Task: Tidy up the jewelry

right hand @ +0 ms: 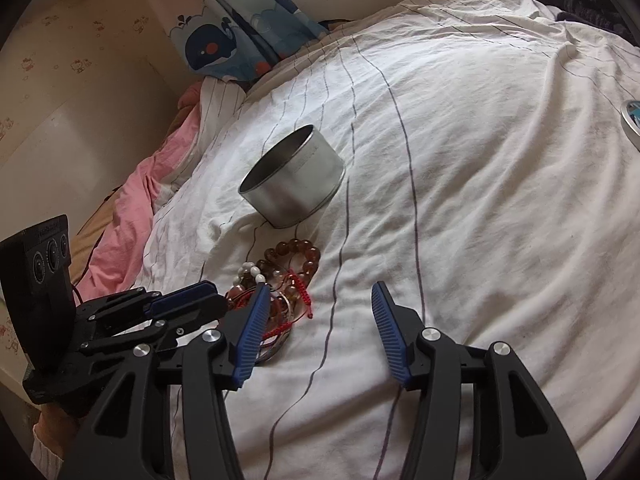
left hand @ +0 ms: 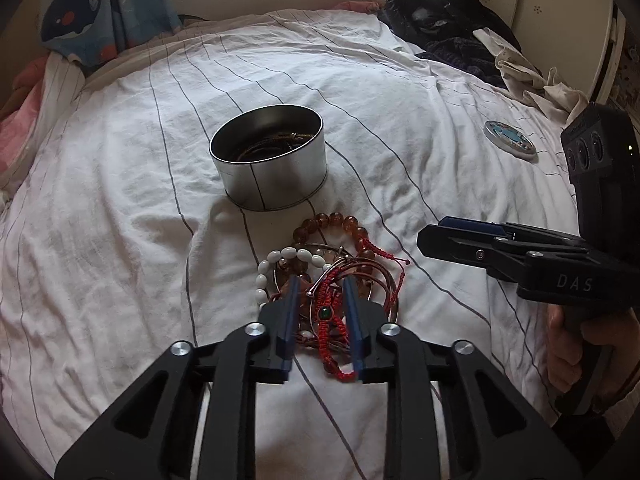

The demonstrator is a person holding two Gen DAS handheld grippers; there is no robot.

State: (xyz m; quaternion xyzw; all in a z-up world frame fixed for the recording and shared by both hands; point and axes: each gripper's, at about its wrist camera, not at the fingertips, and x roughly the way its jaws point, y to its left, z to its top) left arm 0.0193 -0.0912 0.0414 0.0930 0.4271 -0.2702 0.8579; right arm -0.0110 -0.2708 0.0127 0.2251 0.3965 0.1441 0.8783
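So the jewelry is basically one tangled heap [left hand: 328,276] on the white bedsheet with thin dark stripes [left hand: 120,220]: a bracelet of big amber-brown round beads [left hand: 332,224], a bracelet of white oval beads [left hand: 280,268], some thin metal bangles [left hand: 380,284] and a red braided cord bracelet with a small green stone [left hand: 326,314]. Just beyond the heap sits a round silver metal tin with no lid on [left hand: 272,164], and there are already some dark cords lying in the bottom of it. The left gripper [left hand: 320,292] is down over the pile with its blue pads parted a bit, the red cord bracelet lying between them; the pads don't look like they're pressing on it. The right gripper [right hand: 320,300] hangs off to the side over bare sheet, jaws spread wide with nothing in them. Further off on the sheet there's a flat round lid with a blue picture on top [left hand: 510,140], well apart from the tin. Dark clothes [left hand: 448,28] are bunched at the far edge of the bed.
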